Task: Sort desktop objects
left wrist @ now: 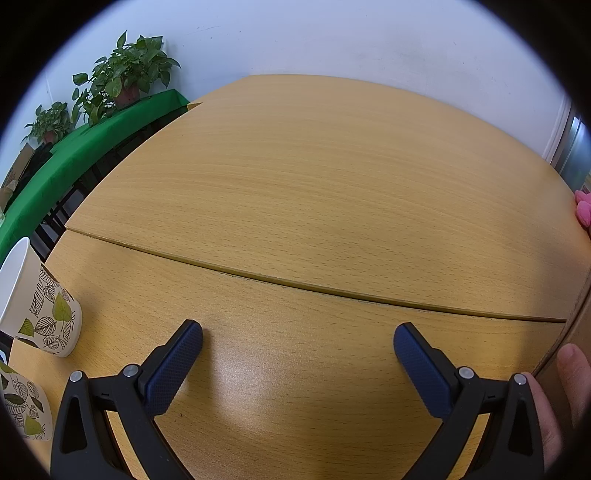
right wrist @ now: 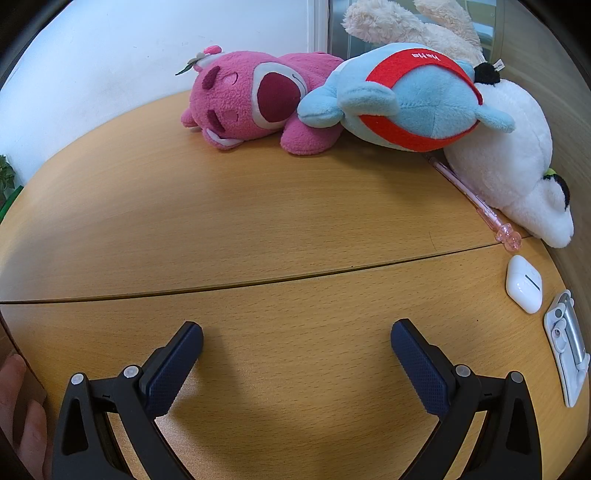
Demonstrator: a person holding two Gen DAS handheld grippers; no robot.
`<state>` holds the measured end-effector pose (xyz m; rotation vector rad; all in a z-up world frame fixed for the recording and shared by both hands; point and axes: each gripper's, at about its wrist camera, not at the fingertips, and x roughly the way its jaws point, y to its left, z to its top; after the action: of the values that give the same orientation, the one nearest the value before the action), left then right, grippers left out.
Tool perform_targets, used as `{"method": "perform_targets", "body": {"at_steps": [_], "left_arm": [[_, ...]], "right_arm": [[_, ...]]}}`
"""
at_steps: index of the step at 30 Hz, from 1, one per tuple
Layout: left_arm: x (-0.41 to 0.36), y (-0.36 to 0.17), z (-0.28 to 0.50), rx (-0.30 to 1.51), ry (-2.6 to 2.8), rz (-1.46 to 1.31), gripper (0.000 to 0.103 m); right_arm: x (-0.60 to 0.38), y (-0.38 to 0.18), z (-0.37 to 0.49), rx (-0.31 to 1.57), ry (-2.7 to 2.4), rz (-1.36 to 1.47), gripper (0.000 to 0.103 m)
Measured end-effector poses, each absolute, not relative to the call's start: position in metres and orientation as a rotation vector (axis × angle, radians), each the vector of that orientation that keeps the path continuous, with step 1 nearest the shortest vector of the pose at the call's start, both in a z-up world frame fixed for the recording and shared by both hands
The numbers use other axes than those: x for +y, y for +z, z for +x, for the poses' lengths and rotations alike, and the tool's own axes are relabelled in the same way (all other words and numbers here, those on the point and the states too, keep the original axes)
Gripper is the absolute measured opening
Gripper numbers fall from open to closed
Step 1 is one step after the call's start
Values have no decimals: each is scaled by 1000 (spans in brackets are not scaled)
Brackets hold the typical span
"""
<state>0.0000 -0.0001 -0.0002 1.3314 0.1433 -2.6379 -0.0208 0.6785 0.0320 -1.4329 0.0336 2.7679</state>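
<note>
Both grippers hold their jaws spread wide with nothing between them: the left gripper (left wrist: pixel 297 341) and the right gripper (right wrist: pixel 296 339) each hang over bare wood of the light beech-veneer table (left wrist: pixel 314 192), whose two tops meet at a curved seam.

Red stitched band on the pale blue plush toy (right wrist: pixel 406 103) carries white embroidered lettering, upside down and too small to make out.

Only the right wrist view shows the toys: a pink plush bear (right wrist: pixel 255 107) lying on its side at the far edge, touching the blue one, which leans on a white plush dog (right wrist: pixel 509 162); a cream plush rabbit (right wrist: pixel 399 22) sits behind. A translucent pink pen (right wrist: pixel 476 199) lies alongside the dog, its long axis running diagonally from far-left to near-right, ornament end nearest. Just beyond that end rest a white earbud case (right wrist: pixel 522 284) and a white-and-silver clip (right wrist: pixel 567 350).

Only the left wrist view shows two leaf-printed paper cups (left wrist: pixel 48 314) on their sides at the left edge.
</note>
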Motion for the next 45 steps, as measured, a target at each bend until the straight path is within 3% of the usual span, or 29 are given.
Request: {"method": "perform_targets", "body": {"at_steps": [45], "left_arm": [[-1,0,1,146,-2636,1329,103]], "right_arm": [[680,31,-23,33,2768,-1440,103]]}}
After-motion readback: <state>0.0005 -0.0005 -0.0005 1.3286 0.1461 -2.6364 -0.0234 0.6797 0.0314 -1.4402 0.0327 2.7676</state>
